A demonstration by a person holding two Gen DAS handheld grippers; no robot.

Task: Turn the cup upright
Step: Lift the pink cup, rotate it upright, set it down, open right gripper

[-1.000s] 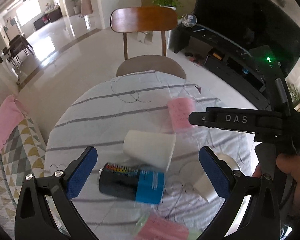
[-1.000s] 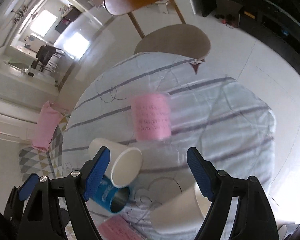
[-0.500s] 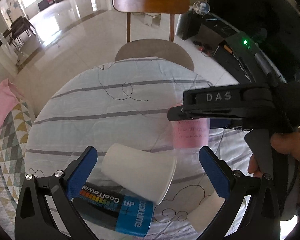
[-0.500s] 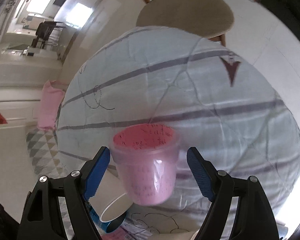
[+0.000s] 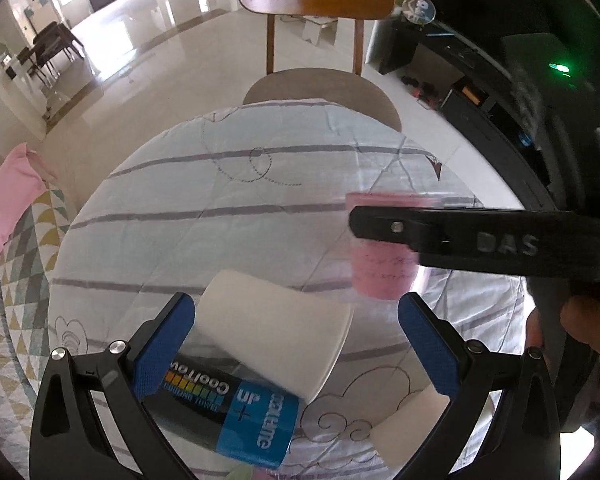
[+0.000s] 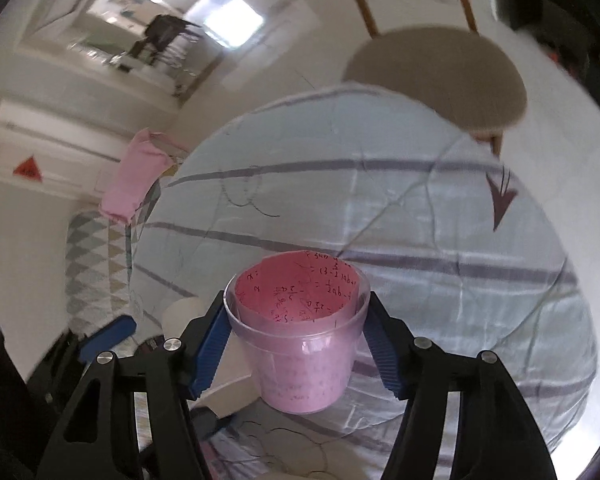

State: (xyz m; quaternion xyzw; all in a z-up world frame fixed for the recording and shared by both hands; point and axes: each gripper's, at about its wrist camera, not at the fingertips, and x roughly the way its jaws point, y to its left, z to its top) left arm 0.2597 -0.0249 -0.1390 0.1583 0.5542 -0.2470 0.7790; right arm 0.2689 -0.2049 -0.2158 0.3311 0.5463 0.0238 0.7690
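Pink cup (image 6: 300, 344): a clear plastic cup lined with pink paper bearing handwriting. It sits between the fingers of the right tongs (image 6: 298, 346), mouth up and roughly level, seemingly held above the table rather than resting on it.

Right tongs: pinching the pink cup, one blue pad pressed on each side of its wall just below the rim. Gripping under the flared lip likely keeps the tapered cup from slipping down.

Same cup from the left camera: the pink cup (image 5: 382, 268) shows ahead and to the right of the left tongs (image 5: 296, 344), with a black finger of the right tongs (image 5: 440, 236) crossing its front.

Left tongs: spread wide, holding nothing. They hover low over the table, probably waiting.

White paper cup (image 5: 276, 340): lying on its side between the left tongs' fingers, mouth toward the right finger. It touches neither pad as far as can be seen. It looks like another cup not yet righted.

Blue and black can (image 5: 228, 412): lying on its side, closer to the left tongs' base than the paper cup and partly under it.

Second white cup (image 5: 410, 428): also on its side, near the right finger of the left tongs.

Table (image 5: 260, 200): round, draped in a pale striped cloth, ahead of both tongs.

Chair (image 5: 320, 40): wooden, beyond the far edge of the table.

Progress, as a judgement: the pink cup appears turned upright and needs only setting down.
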